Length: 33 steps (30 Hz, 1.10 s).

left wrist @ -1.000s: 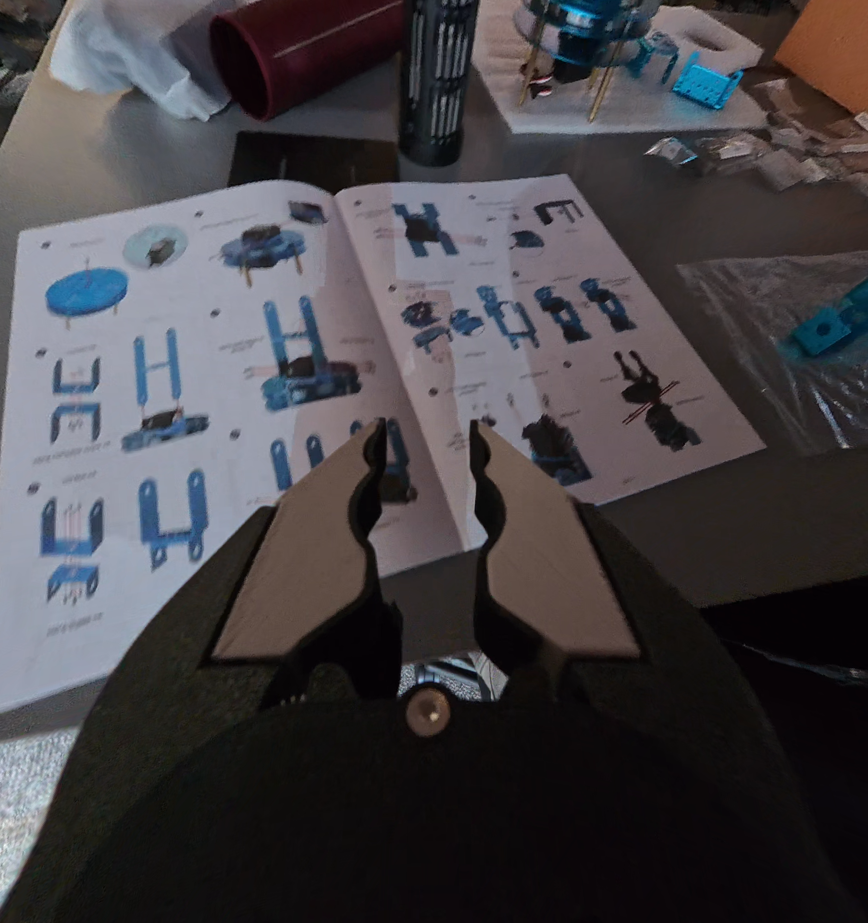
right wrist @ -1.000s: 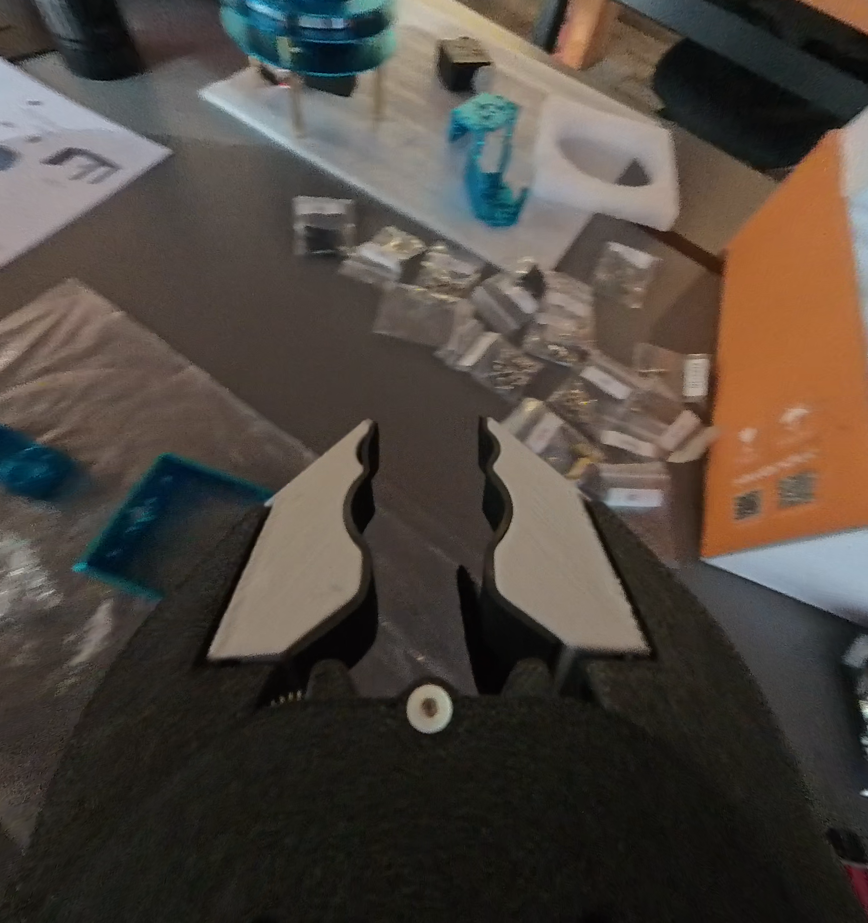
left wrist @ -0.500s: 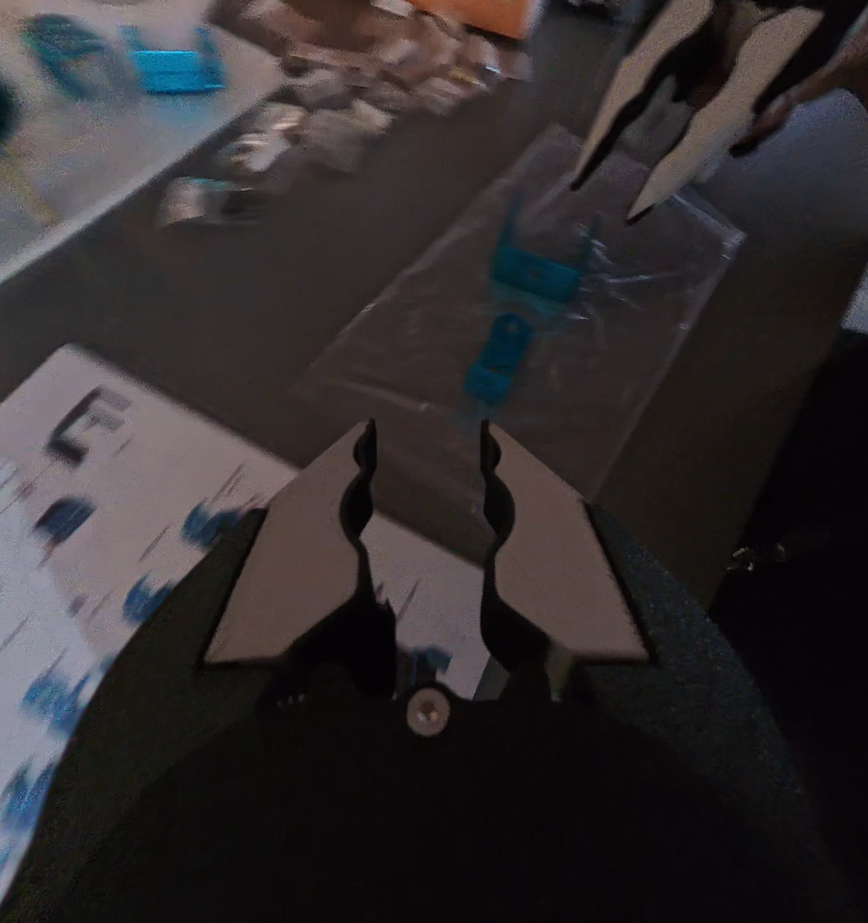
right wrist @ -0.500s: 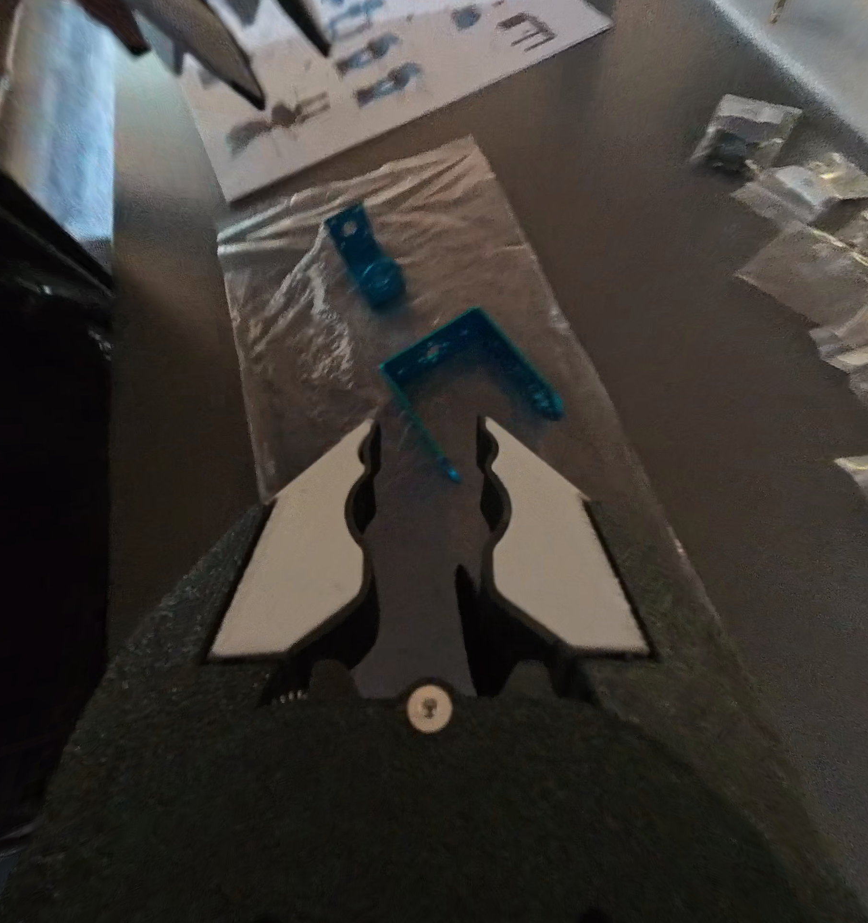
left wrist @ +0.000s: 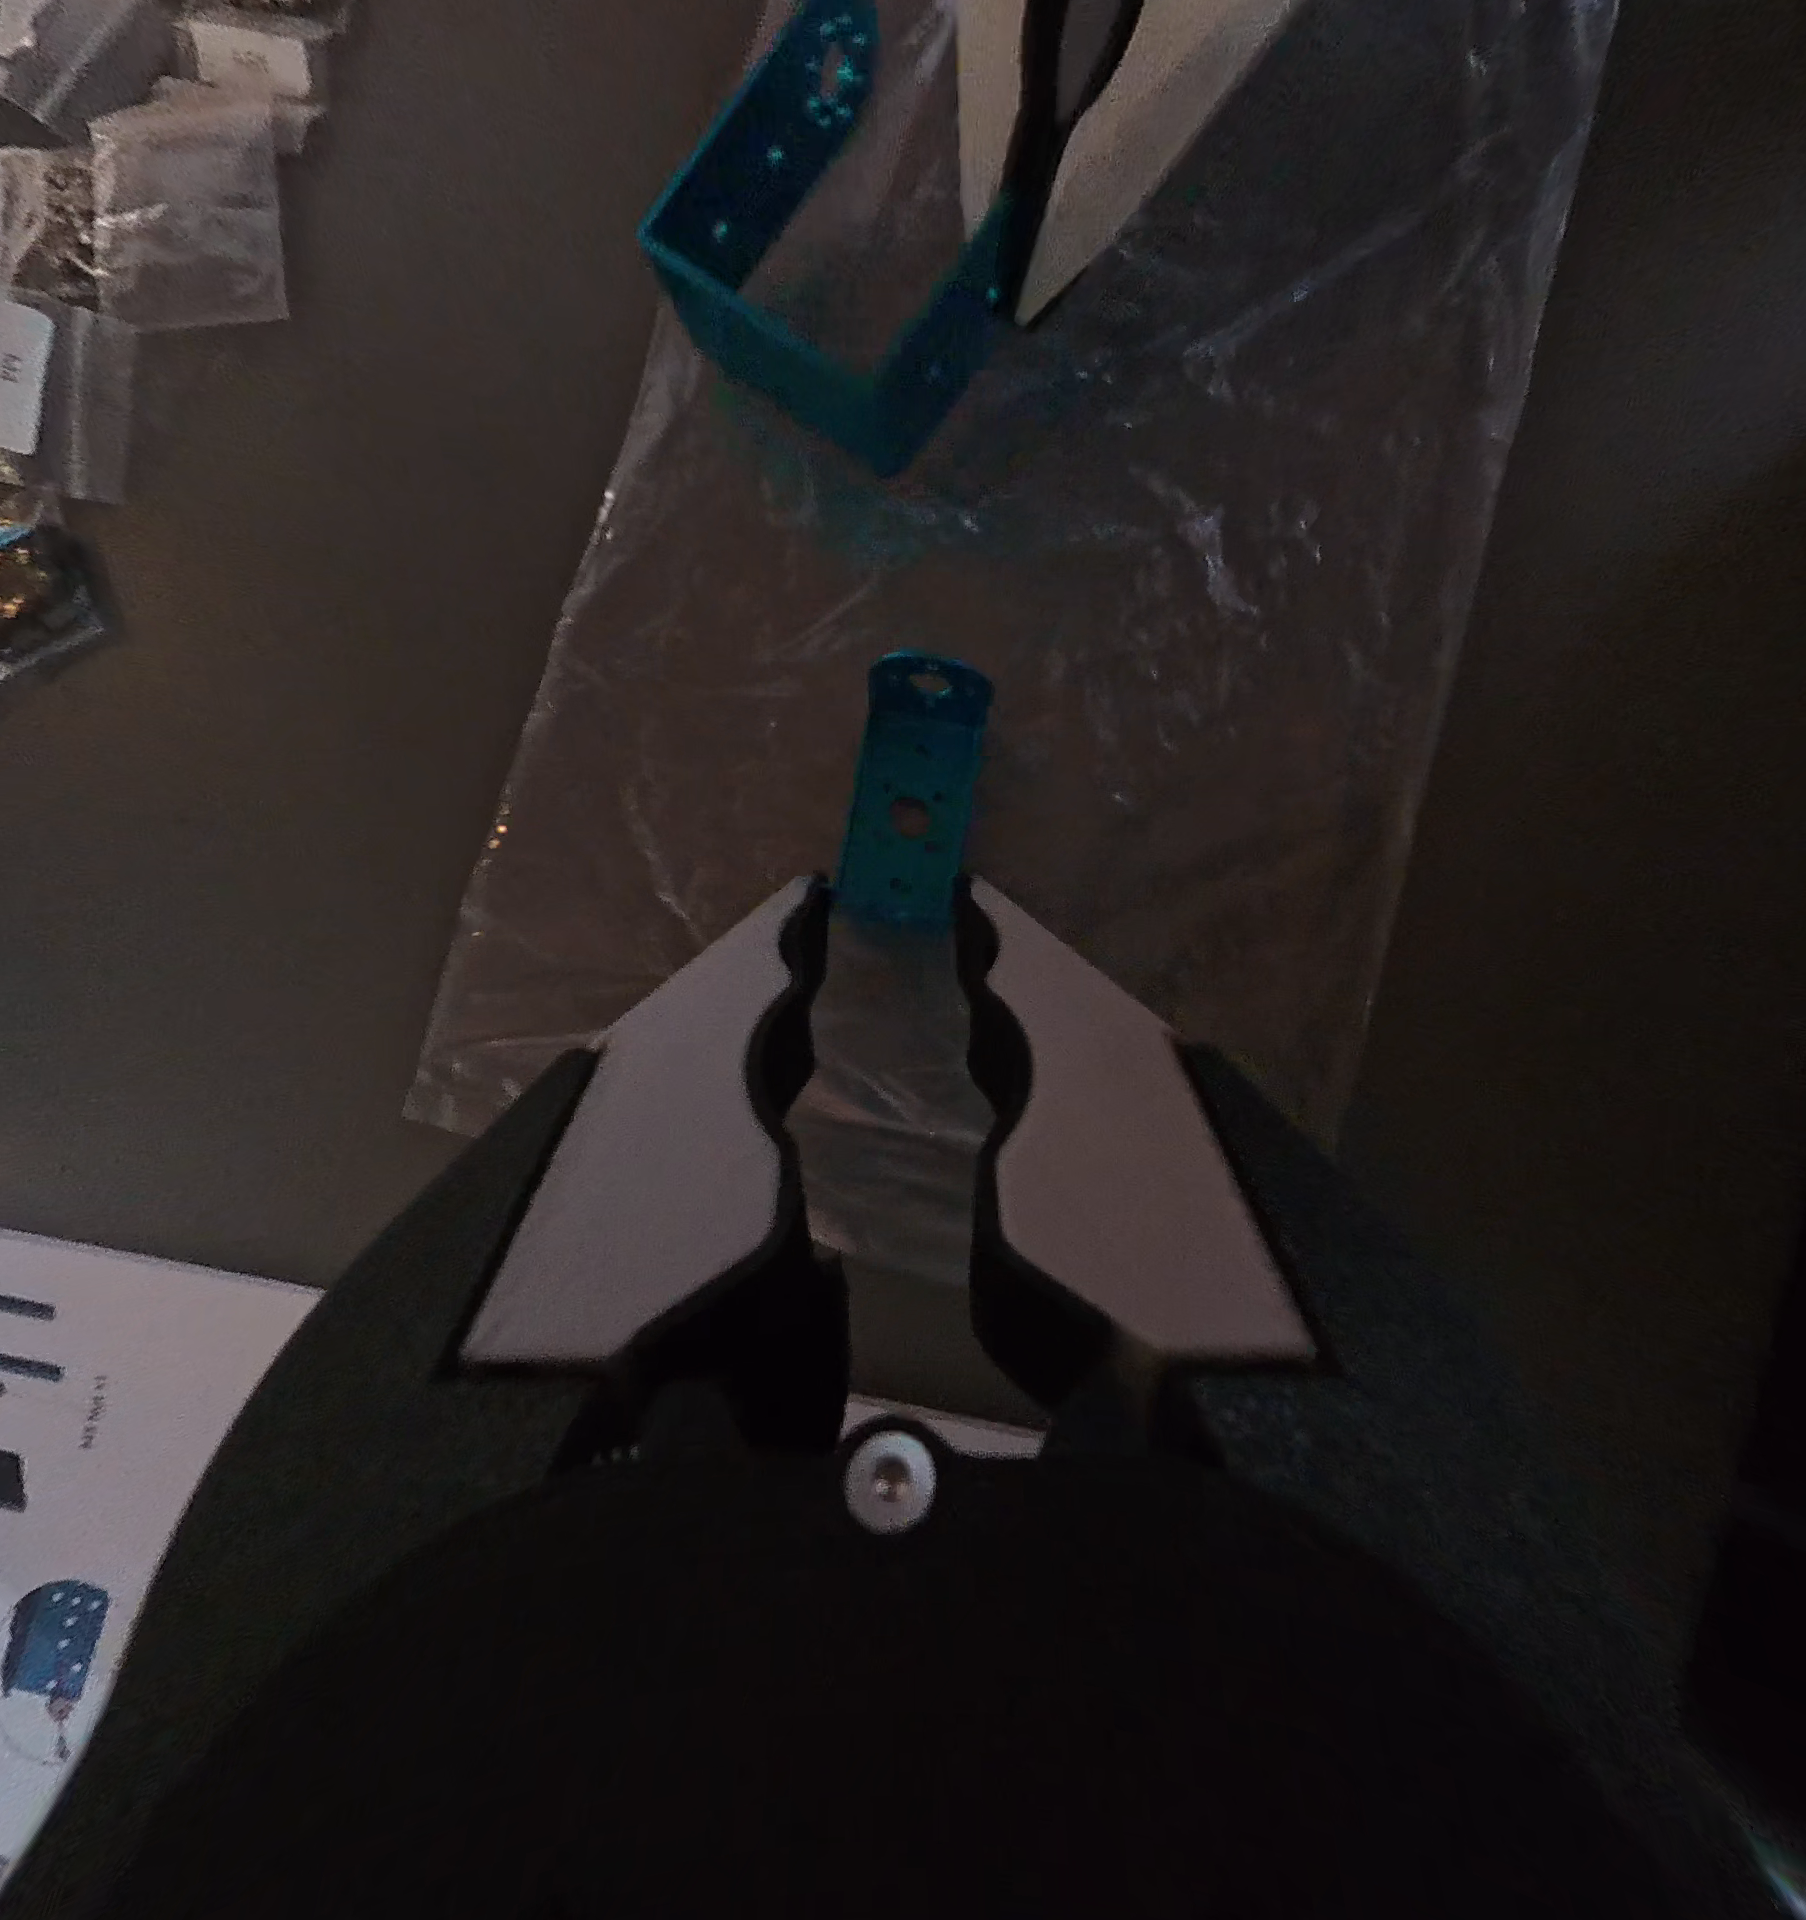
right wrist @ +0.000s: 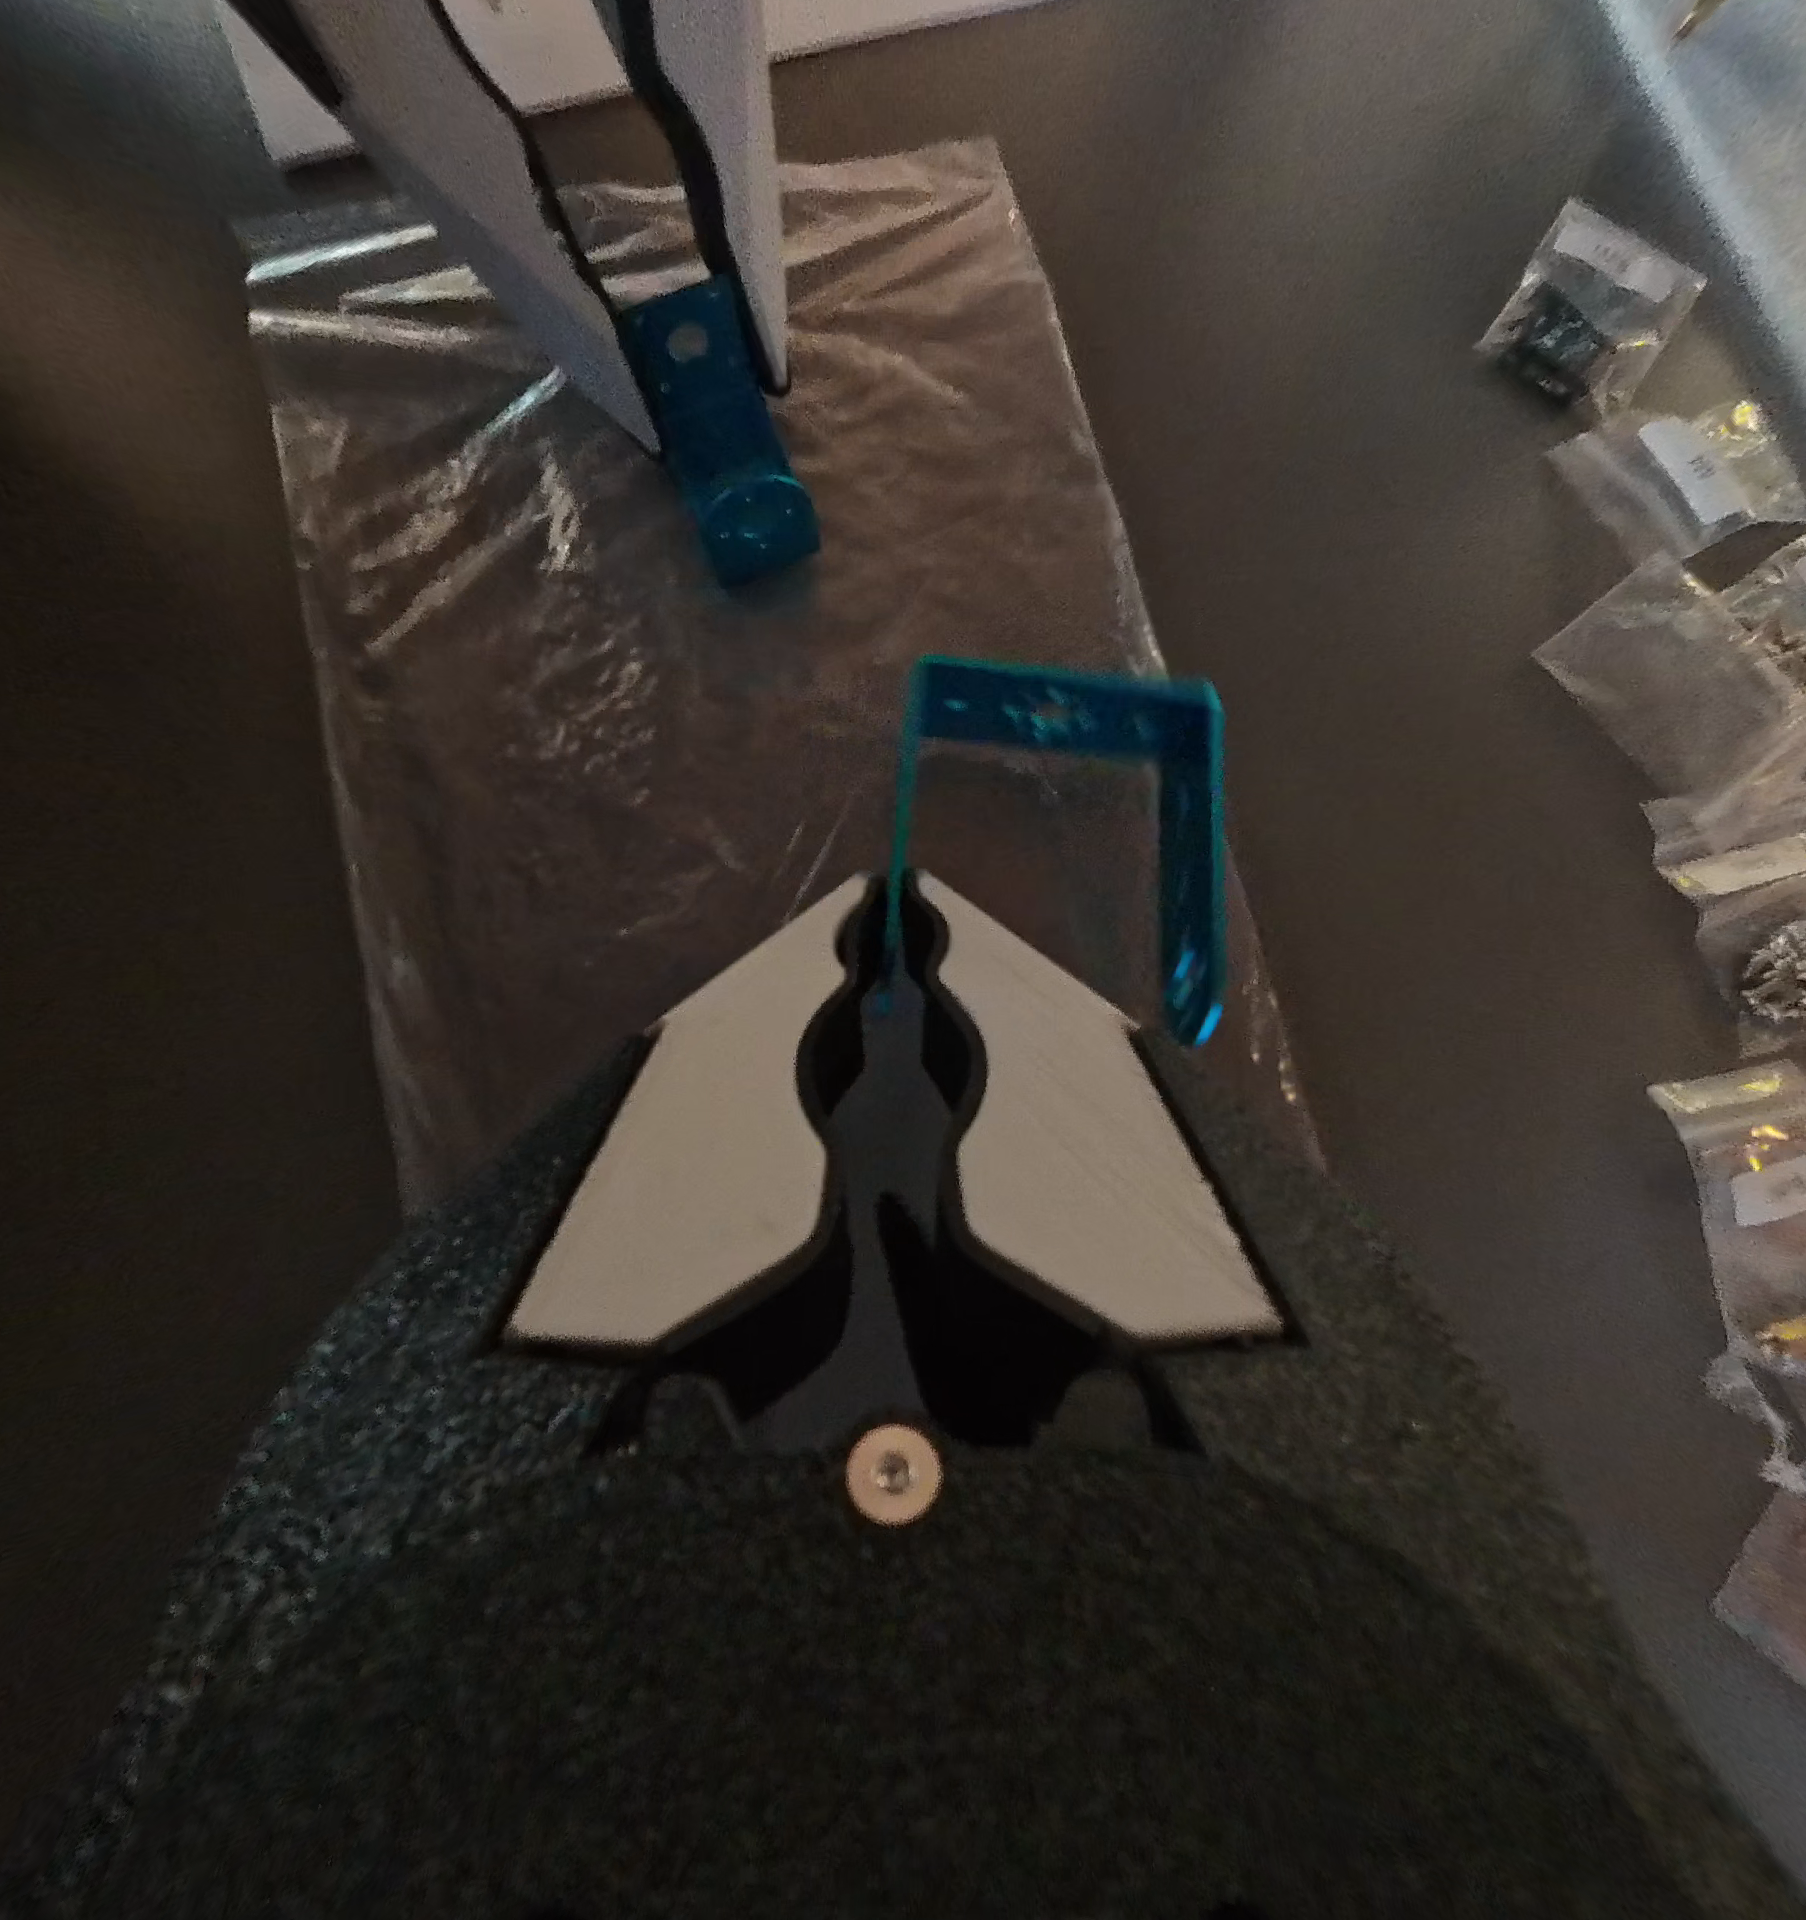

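L gripper (left wrist: pixel 891 896) fingers stood part open astride a small blue perforated metal bracket (left wrist: pixel 914 795) w/ bent tip, lying on a crinkly clear plastic bag (left wrist: pixel 1138 644); actual contact unclear. R gripper (right wrist: pixel 891 885) was pinched tight on one thin leg of a blue U-shaped bracket (right wrist: pixel 1065 717), other leg blurred. Dark matte surface (right wrist: pixel 1398 623); small parts bags (right wrist: pixel 1730 873) far R, cut off.

Two blue brackets (left wrist: pixel 918 800) (left wrist: pixel 795 281), one plastic sheet (left wrist: pixel 1138 644).
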Motion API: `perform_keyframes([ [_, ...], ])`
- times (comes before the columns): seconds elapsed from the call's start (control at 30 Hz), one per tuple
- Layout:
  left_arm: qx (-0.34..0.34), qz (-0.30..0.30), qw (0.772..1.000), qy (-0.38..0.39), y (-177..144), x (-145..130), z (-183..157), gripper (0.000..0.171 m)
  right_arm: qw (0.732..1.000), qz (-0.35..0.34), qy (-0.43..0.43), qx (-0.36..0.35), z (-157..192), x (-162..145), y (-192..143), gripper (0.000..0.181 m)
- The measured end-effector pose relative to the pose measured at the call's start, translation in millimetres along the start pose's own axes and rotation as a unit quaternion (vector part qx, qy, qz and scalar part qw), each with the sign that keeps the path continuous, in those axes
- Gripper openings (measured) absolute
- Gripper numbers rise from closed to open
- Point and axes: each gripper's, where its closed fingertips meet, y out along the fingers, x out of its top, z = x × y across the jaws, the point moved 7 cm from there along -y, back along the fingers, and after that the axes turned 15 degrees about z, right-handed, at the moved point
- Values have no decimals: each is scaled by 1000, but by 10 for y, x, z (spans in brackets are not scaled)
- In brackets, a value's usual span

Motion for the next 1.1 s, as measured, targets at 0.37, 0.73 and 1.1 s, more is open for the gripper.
perform_keyframes([
  [0.37, 16, -23, 996, -82, -167, -169, 28, 23, 998, -4, -64, 9, 104, 244, 156, 2],
  [0.73, 33, -39, 991, -124, -236, -253, -20, 56, 993, -95, 59, -44, -322, -9, -390, 28],
  [1.1, 125, -118, 961, -215, -716, -311, 688, 46, 975, -68, 157, -141, -1343, -115, -383, 35],
])
